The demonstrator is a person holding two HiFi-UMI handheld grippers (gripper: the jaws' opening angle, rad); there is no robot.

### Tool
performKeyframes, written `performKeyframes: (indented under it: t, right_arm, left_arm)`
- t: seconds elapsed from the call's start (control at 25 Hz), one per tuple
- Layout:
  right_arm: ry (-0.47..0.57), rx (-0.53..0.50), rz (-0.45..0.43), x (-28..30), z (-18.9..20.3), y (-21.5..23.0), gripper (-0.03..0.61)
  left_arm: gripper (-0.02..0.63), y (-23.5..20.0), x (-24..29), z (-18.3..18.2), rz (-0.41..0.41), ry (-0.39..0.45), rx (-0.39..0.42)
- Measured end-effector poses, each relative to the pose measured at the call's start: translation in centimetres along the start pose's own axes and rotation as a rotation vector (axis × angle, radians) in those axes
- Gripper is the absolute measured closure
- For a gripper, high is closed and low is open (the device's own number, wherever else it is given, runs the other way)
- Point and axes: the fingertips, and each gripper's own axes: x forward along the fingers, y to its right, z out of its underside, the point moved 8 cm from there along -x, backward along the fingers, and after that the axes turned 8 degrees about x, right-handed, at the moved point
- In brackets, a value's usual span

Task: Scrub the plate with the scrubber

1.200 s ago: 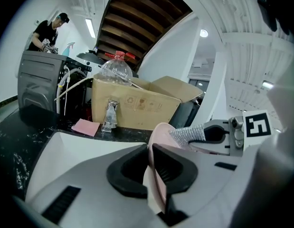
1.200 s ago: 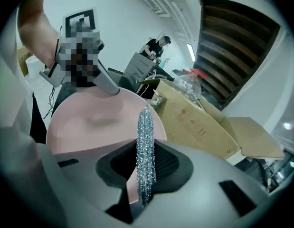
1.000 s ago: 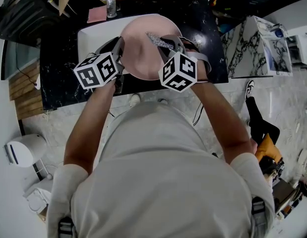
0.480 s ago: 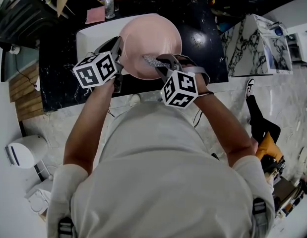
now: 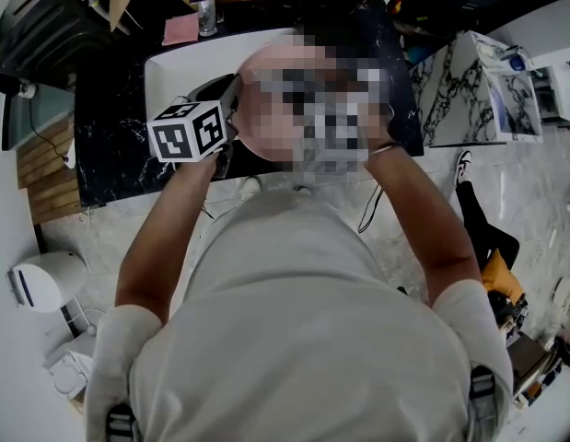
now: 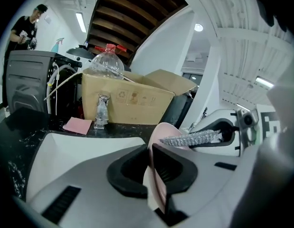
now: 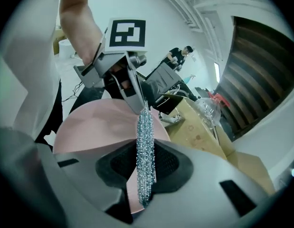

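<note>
Plate [image 7: 90, 127], pink, held up over white sink [image 5: 174, 67], tilted on edge. Left gripper [image 6: 151, 172] clamps its rim on the side towards the sink's left wall; the jaws have just been closing a touch tighter, with the rim between them. Right gripper [image 7: 146, 167] jaws pinched on silvery scrubber [image 7: 145, 141] (a flat mesh strip, edge-on between the pads), above the sink's middle. Scrubber tip looks to lie against the plate's face, though a patch covers that spot in the head view. Cardboard box [image 6: 132, 101] behind the sink.
</note>
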Motion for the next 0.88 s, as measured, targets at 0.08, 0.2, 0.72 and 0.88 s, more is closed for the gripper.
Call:
performKeyframes:
  t: [0.08,0.2,0.72,0.88]
  right_arm:
    - [-0.01,-0.043,0.02,0.4,0.0,0.3,0.502]
    - [-0.019,-0.074,0.033,0.8,0.2,0.5,0.502]
    - [-0.094,0.103,0.033,1.1,3.5,1.0,0.502]
    - [-0.105,0.168,0.021,0.8,4.4,0.4,0.502]
  left_arm:
    - [0.586,0.3,0.0,0.2,0.014,-0.008,0.01]
    - [0.586,0.6,-0.1,0.5,0.031,-0.021,0.021]
    - [0.581,0.2,-0.7,0.1,0.023,0.003,0.03]
    - [0.58,-0.4,-0.8,-0.3,0.006,0.023,0.013]
